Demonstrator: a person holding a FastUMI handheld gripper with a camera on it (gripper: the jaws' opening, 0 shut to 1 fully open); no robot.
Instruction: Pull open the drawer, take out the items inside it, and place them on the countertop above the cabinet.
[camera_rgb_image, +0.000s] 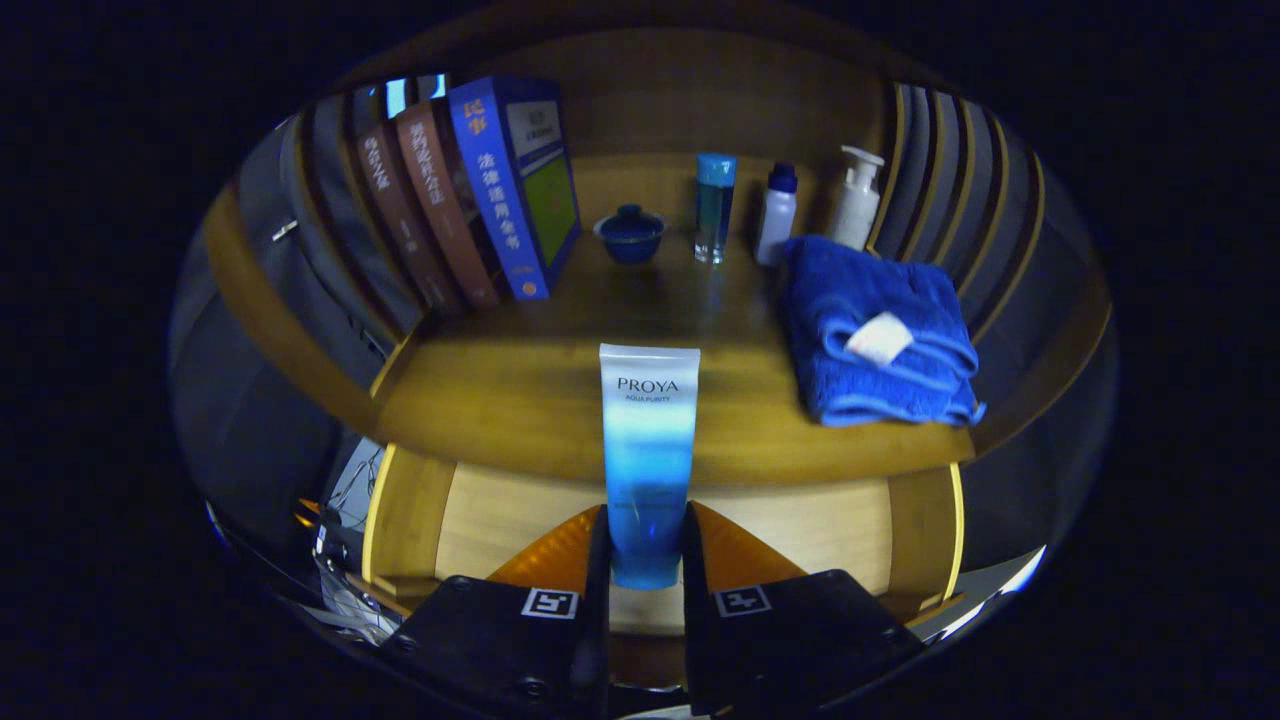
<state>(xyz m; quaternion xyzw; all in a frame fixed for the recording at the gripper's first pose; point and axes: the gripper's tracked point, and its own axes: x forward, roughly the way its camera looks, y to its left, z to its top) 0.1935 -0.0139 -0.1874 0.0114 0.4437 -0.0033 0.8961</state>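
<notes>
Above the open drawer (500, 520), the tool (645, 545) grips a blue-and-white tube (648, 440) upright, near the desk (500, 390) edge.

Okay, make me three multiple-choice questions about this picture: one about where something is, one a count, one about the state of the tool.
1. Where does the folded blue towel lie on the countertop?
A. in front of the pump bottle
B. against the books
C. inside the open drawer

2. How many books stand upright on the countertop?
A. one
B. three
C. six

3. What is the tool doing?
A. open, holding nothing
B. shut on the tube
C. shut on the lidded blue cup

Answers: 1 A, the towel lies just ahead of the pump bottle; 2 B, two brown spines and one blue; 3 B, both fingers press the tube's lower end.
</notes>
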